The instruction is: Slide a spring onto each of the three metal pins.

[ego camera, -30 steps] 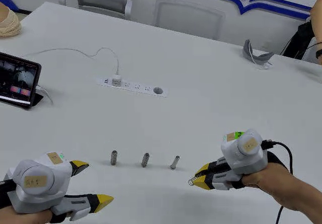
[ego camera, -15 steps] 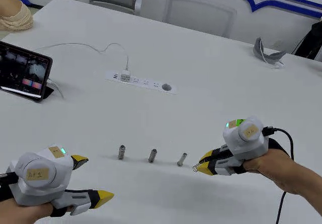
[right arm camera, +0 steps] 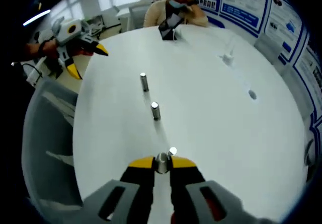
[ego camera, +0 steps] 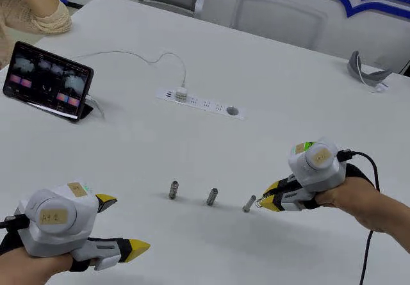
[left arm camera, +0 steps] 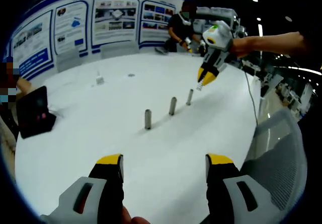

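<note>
At near table edge, L side: my left gripper point(ego camera: 122, 225), jaws wide apart, nothing held; bare table point(ego camera: 192, 253) lies ahead of it. R side: my right gripper point(ego camera: 269, 202), jaws closed on a spring point(ego camera: 261, 201), whose free end sits just beside the right pin point(ego camera: 249, 203); contact can't be told. Mid: pins in a row, w/ middle pin point(ego camera: 212, 196) and left pin point(ego camera: 173, 189) each sleeved by a coil; open tabletop all round. Far: power strip point(ego camera: 202, 103), tablet point(ego camera: 48, 80) nr left edge, chairs point(ego camera: 275, 19) beyond far edge.
</note>
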